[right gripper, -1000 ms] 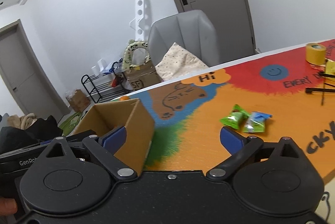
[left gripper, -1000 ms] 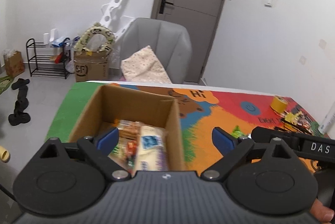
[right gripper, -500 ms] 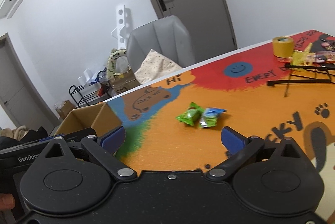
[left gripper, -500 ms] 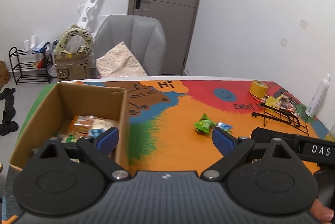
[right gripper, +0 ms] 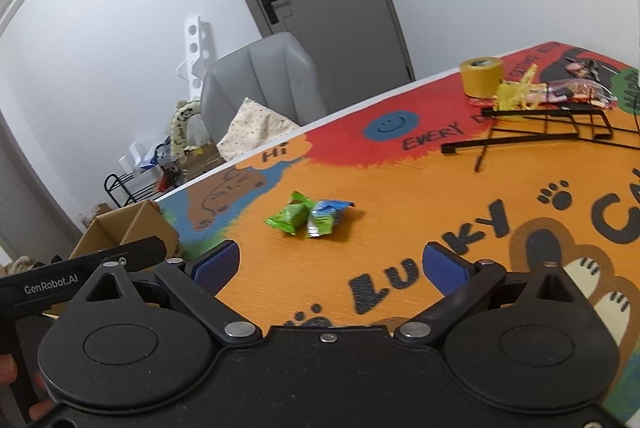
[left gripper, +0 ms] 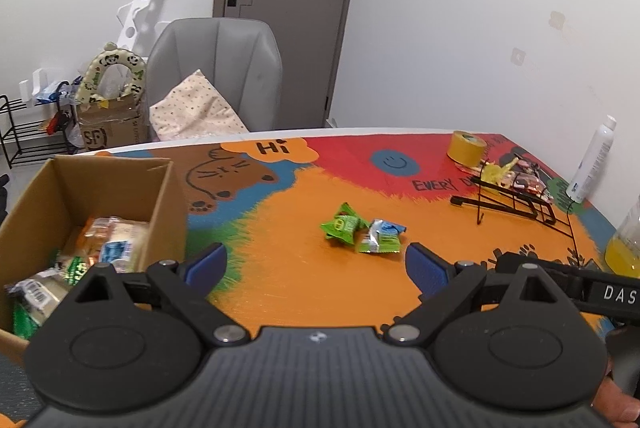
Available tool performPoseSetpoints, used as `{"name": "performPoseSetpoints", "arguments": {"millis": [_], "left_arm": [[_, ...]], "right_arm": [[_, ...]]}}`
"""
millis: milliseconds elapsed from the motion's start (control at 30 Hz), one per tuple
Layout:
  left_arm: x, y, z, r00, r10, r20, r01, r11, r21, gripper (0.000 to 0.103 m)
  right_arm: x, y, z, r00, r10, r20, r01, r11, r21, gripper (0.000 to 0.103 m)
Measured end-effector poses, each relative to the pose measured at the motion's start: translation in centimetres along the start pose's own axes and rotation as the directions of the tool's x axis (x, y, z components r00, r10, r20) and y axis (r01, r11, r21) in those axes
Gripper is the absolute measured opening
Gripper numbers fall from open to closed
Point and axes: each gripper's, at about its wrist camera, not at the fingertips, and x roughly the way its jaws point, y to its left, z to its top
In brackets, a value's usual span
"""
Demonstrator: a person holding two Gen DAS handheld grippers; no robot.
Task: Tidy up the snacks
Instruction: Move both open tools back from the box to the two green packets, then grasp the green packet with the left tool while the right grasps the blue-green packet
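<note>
Left wrist view has swung from cardboard box [left gripper: 100,196] toward snack packets [left gripper: 362,232].

Open orange surface of the colourfully painted table [left gripper: 304,292] lies bare around two small green foil snack packets [left gripper: 362,230], touching each other mid-table, with clear approach from the near side and from both flanks. To the left, the upright wall of an open brown cardboard box [left gripper: 166,212] bounds the passage, well apart from the packets. To the right, a black wire rack [left gripper: 516,202], a yellow tape roll [left gripper: 466,148], a white spray bottle [left gripper: 592,164] and a container of orange liquid [left gripper: 624,248] crowd the far right edge.
</note>
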Motion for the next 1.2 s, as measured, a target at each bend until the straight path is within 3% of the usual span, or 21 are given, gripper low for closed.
{"name": "performPoseSetpoints", "arguments": {"millis": [333, 567, 1200], "left_arm": [[2.3, -1.2, -0.2, 0.999, -0.026, -0.028, 0.026, 1.000, 0.009, 0.095], [4.8, -1.2, -0.5, 0.999, -0.019, -0.048, 0.018, 1.000, -0.002, 0.095], [12.1, -1.6, 0.6, 0.996, -0.021, -0.085, 0.021, 1.000, 0.000, 0.089]], "right_arm": [[1.2, -2.2, -0.4, 1.000, -0.011, -0.024, 0.012, 1.000, 0.022, 0.097], [3.6, -3.4, -0.6, 0.997, 0.020, -0.070, -0.016, 0.998, 0.058, 0.079], [10.4, -3.0, 1.6, 0.987, 0.071, -0.143, -0.055, 0.992, 0.109, 0.068]]}}
